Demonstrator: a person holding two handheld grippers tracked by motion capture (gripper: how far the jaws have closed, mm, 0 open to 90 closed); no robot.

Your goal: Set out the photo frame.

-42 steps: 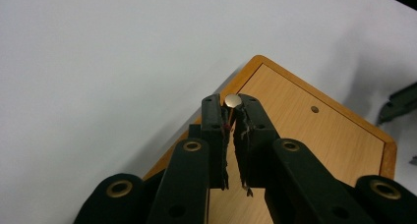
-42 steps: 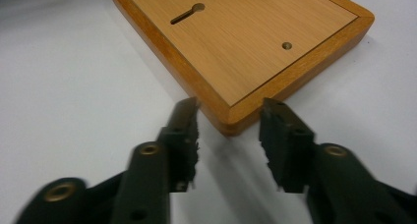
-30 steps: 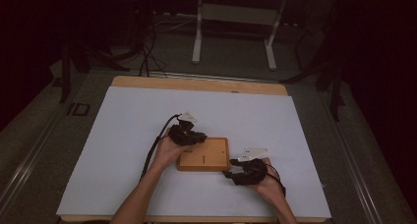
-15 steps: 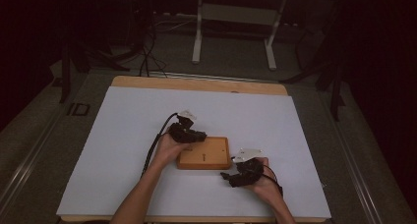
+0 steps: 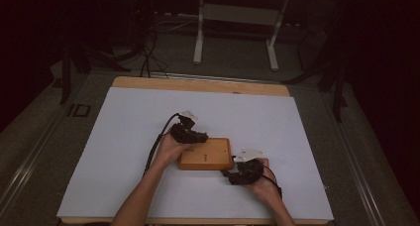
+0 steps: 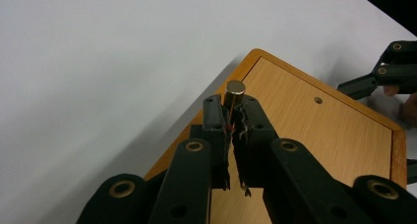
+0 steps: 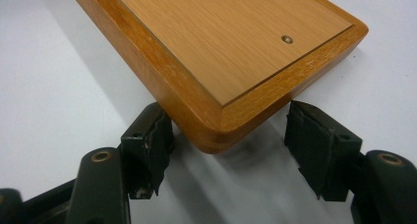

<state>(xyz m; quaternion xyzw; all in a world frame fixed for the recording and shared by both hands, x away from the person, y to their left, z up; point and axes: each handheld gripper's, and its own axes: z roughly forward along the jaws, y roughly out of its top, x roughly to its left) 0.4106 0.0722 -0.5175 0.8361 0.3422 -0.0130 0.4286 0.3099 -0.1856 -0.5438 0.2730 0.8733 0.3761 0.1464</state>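
One wooden board, one metal peg pinched by the left gripper; right gripper gapes wide (straddling a corner).

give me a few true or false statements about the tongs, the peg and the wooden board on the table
1. The left tongs are shut on a small metal peg. True.
2. The right tongs are clamped tight on the wooden board. False: they are open, their jaws standing either side of a corner of the board.
3. The board lies on a white table cover. True.
4. The board is painted blue. False: it is light brown wood with a darker rim.
5. The peg is held over the board near one of its edges. True.
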